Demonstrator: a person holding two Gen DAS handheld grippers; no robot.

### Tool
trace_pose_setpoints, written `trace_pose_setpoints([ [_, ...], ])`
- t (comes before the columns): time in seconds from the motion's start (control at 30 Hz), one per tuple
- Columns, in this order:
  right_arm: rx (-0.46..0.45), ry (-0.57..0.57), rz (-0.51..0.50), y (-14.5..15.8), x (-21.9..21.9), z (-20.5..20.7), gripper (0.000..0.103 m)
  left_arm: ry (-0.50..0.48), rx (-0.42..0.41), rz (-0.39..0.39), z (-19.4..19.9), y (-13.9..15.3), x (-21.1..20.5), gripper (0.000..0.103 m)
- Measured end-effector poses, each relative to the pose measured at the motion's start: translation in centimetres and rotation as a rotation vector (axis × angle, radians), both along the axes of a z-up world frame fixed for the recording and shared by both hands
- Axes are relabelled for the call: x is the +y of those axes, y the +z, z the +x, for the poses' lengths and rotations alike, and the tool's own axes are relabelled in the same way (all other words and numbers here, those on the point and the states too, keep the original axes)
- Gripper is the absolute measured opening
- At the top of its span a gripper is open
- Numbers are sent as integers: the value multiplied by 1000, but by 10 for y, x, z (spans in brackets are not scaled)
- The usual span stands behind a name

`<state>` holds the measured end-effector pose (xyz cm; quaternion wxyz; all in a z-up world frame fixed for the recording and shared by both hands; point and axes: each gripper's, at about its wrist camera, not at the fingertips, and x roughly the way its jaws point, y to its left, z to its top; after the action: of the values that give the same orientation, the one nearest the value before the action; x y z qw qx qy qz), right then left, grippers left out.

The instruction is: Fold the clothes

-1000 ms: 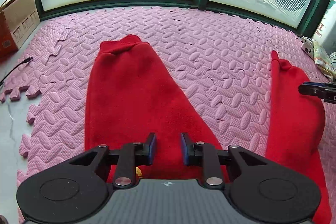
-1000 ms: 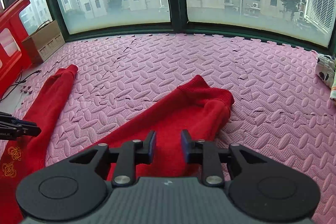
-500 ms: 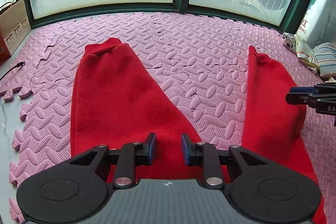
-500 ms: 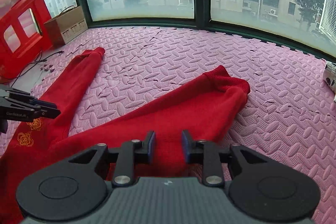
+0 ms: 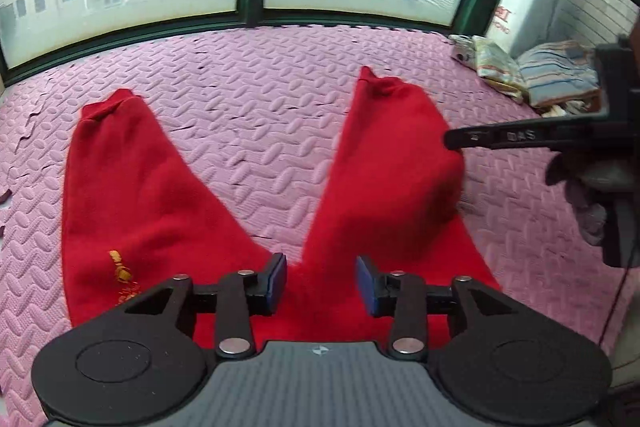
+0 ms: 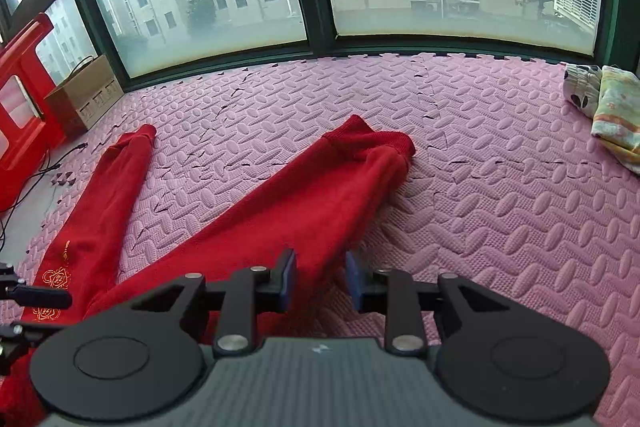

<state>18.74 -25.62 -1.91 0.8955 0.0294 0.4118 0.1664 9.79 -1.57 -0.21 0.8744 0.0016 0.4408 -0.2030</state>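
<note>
pink embossed foam mat — fleecy red trousers, legs splayed

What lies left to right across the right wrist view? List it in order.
Red plastic furniture → cardboard box → left trouser leg → right trouser leg → bare pink foam mat → pile of patterned cloth.

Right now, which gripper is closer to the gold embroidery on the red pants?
Left. The left gripper hovers just beside the gold embroidery on that leg; the right gripper sits over the other leg, across the red pants.
</note>
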Motion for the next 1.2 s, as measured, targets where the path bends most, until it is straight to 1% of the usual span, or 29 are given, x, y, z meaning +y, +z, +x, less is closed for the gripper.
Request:
trace_pose_setpoints([
  [0.13, -5, -1, -5, 0, 0, -2, 27, -154, -5, -27, -33, 3, -44, 51],
  [0.2, -10, -9, -10, 1, -2, -1, 31, -225, 1, -41, -46, 0, -61, 51],
  [0.33, -7, -20, -13, 1, -8, 1, 33, -318, -28, 30, -65, -11, -91, 50],
  [0.4, -4, -29, -12, 0, -12, 3, 33, -348, -32, 69, -69, -20, -102, 50],
  [0.5, -6, -53, -16, -1, -19, 5, 33, -375, -52, 151, -71, -32, -113, 48],
  [0.53, -5, -62, -16, -1, -21, 7, 33, -376, -57, 161, -70, -35, -114, 45],
  [0.6, -3, -74, -13, -2, -25, 9, 33, -368, -60, 173, -69, -39, -114, 30],
  [0.63, -1, -79, -10, -2, -27, 10, 33, -369, -54, 162, -67, -38, -111, 17],
  [0.67, -1, -83, -6, -2, -28, 11, 33, -370, -46, 149, -66, -37, -108, 15],
  [0.77, -8, -96, -1, -2, -31, 15, 33, -387, -24, 34, -62, -26, -90, 13],
  [0.8, -13, -107, 5, -2, -33, 20, 33, -393, -26, 11, -62, -23, -85, 13],
  [0.87, -17, -123, 13, -2, -35, 28, 33, -414, -38, 1, -64, -21, -82, 14],
  [1.07, 7, -165, 76, -13, -33, 58, 32, -447, -20, 8, -67, -29, -89, 14],
  [1.2, 26, -185, 70, -24, -30, 82, 32, -458, -12, 0, -67, -31, -85, 14],
])
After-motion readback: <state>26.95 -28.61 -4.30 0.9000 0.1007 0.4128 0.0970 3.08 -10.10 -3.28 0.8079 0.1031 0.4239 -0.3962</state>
